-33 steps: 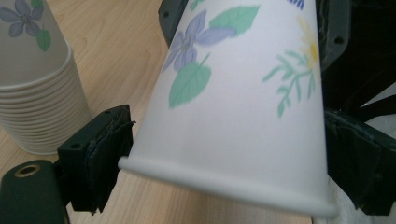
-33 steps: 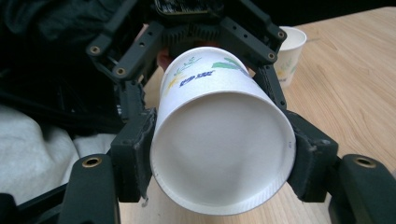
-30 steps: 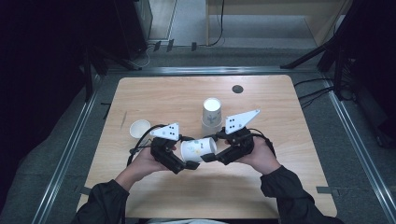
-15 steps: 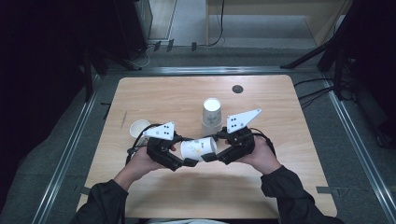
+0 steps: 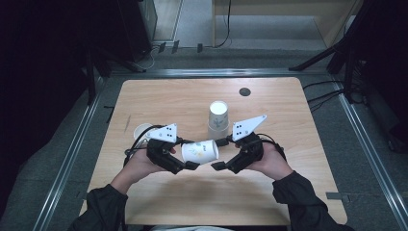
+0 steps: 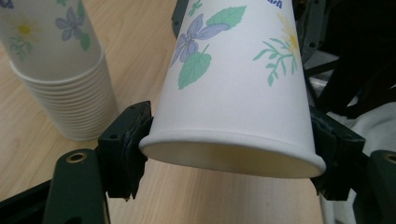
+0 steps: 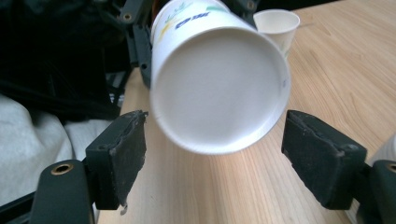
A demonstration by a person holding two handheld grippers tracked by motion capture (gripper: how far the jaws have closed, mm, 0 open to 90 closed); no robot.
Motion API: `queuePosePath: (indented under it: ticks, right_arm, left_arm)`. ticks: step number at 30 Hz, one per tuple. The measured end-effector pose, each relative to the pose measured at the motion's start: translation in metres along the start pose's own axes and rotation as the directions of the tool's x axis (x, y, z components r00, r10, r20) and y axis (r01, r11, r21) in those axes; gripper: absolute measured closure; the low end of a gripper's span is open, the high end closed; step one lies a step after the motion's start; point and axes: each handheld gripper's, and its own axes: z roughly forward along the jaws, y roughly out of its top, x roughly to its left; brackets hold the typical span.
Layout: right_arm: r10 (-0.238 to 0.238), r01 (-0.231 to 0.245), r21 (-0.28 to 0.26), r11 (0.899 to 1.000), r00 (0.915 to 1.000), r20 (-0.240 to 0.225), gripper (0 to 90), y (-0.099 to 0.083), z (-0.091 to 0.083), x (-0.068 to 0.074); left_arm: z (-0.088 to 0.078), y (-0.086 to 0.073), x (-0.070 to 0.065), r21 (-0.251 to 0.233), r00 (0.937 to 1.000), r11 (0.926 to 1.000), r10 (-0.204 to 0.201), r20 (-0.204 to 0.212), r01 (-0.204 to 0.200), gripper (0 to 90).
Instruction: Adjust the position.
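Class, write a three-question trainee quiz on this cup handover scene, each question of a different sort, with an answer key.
1. True or false: the left tongs are clamped on the rim end of the flowered paper cup.
2. Which end of that cup faces the right tongs? A) the open mouth B) the closed base C) its side wall
3. In a few words: what stands on the table just beyond the two hands?

Key
1. True: both pads press the cup near its rim in the left gripper view.
2. B: the flat base faces them; their jaws have just been opening and stand clear on either side of it.
3. An upside-down stack of paper cups.
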Motion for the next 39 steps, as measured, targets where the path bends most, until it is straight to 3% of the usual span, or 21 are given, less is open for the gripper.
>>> queuePosePath:
  ticks: [6, 12, 20, 24, 29, 36, 39]
  right_arm:
    - [-0.016, 0.013, 0.051, 0.999, 0.9988, 0.046, 22.0, -0.006, -0.001, 0.002]
    - [-0.012, 0.005, 0.074, 0.997, 0.9965, 0.083, 22.3, -0.012, -0.004, 0.003]
    - [-0.011, 0.0, 0.092, 0.996, 0.9927, 0.12, 23.4, -0.02, -0.008, 0.007]
    - [-0.012, -0.002, 0.105, 0.995, 0.9911, 0.133, 23.5, -0.024, -0.008, 0.008]
    - [-0.01, -0.008, 0.12, 0.993, 0.9897, 0.143, 23.6, -0.027, -0.005, 0.01]
    - [-0.022, 0.002, 0.15, 0.989, 0.9904, 0.136, 24.0, -0.03, 0.003, 0.012]
    - [-0.028, 0.007, 0.163, 0.987, 0.9917, 0.126, 24.6, -0.031, 0.008, 0.011]
  left_arm:
    - [0.002, 0.003, 0.005, 0.073, 0.9999, 0.9973, -0.009, 0.013, 0.008, 25.5]
    - [0.009, 0.007, 0.008, 0.143, 0.9998, 0.9897, 0.005, 0.017, -0.007, 25.5]
    - [0.027, 0.013, 0.01, 0.251, 0.9994, 0.9673, 0.03, 0.018, -0.034, 25.5]
    - [0.035, 0.014, 0.011, 0.28, 0.9986, 0.959, 0.038, 0.038, -0.047, 25.5]
    - [0.046, 0.016, 0.009, 0.325, 0.9968, 0.9429, 0.06, 0.053, -0.074, 25.5]
    - [0.056, 0.016, 0.004, 0.354, 0.9944, 0.9296, 0.088, 0.06, -0.103, 25.5]
    - [0.06, 0.015, 0.002, 0.385, 0.9925, 0.9151, 0.106, 0.06, -0.121, 25.5]
